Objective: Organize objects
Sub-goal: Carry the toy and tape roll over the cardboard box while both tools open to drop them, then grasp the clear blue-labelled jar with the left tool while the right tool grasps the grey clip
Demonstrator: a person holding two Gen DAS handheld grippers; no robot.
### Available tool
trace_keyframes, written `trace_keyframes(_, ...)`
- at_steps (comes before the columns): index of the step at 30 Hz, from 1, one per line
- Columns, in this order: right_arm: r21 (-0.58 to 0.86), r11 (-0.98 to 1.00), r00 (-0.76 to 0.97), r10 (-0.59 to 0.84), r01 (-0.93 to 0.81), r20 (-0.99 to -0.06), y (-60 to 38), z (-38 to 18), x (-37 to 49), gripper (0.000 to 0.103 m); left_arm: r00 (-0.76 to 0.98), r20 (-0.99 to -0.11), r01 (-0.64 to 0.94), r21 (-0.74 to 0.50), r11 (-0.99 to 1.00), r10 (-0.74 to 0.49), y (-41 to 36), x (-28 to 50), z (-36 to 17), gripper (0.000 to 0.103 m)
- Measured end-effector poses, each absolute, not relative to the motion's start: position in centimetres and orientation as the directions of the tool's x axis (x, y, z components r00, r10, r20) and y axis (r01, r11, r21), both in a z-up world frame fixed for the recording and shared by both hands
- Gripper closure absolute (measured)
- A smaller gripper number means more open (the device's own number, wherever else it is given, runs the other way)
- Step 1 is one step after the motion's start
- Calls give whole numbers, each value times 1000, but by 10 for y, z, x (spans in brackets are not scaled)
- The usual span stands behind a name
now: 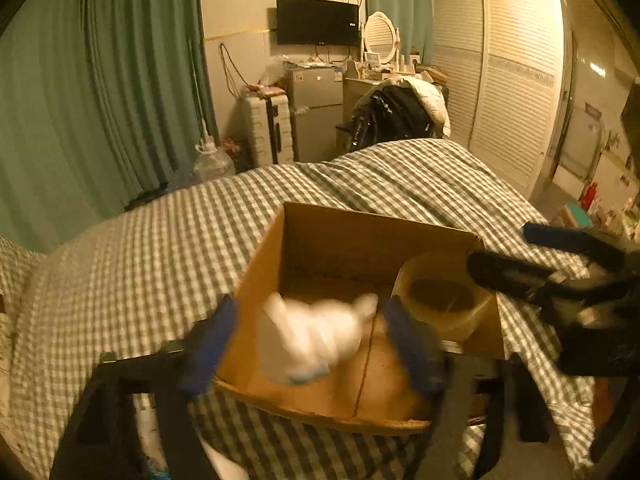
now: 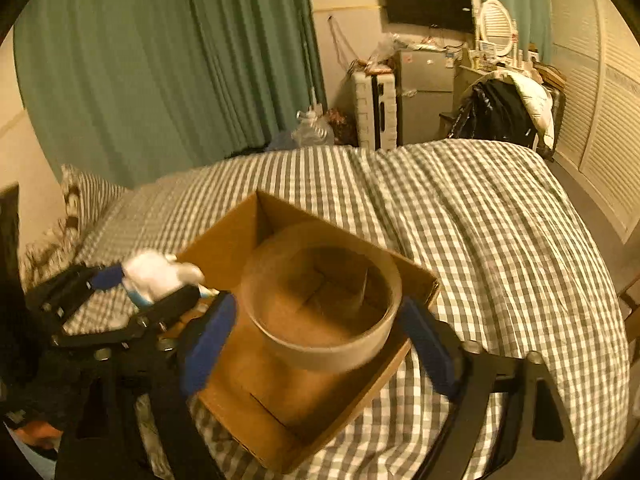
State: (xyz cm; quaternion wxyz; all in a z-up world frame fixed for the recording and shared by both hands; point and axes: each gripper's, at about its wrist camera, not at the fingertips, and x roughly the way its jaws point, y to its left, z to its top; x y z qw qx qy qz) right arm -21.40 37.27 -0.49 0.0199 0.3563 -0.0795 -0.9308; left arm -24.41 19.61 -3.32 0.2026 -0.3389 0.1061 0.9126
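We see a bed [image 1: 160, 248] covered in a green-and-white checked quilt filling most of both views, with green curtains [image 1: 100, 80] behind it and a louvred wardrobe [image 1: 516, 80] at the far right. Beyond the foot of the bed stand a small grey fridge [image 1: 316, 112], a pale ribbed suitcase [image 1: 266, 128] beside it, and a dark television [image 1: 317, 21] on the wall above.

On the quilt sits an open cardboard box [image 1: 320, 240], its walls upright.

Our right gripper [image 2: 316, 340] reaches over the box with its blue-padded fingers [image 2: 208, 340] spread wide on either side of a translucent round tub [image 2: 320, 344]; the blur keeps us from telling whether the pads actually press its sides. The tub sits in the box's right part in the left wrist view.

Our left gripper [image 1: 312, 348] hangs above the near edge of the box, its blue fingers [image 1: 208, 352] standing on either side of a soft white item [image 1: 316, 328] with a bit of blue at its base. The item is smeared by motion, so we cannot tell whether it is gripped.
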Motion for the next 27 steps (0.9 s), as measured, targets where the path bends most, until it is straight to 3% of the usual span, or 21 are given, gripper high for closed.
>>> trace_keyframes(9,92,-996,-785,-57,0,-617,349,48,-171,8,-728,-631,-376,41,-926,268,146,-205,10,9)
trace_keyframes(16,42,-997,-788,-79,68,-611,307,73,-123,8,-765,-620,-265,60,-962,173,87,-151,37,7)
trace_keyframes(18,29,-995,-785,-93,95,-612,293,75,-112,8,-770,-622,-233,62,-970,146,72,-138,36,2)
trace_keyframes(27,27,-987,-714,-134,159,-687,246,17,-84,8,-728,-685,-98,65,-993,26,11,-89,-26,2)
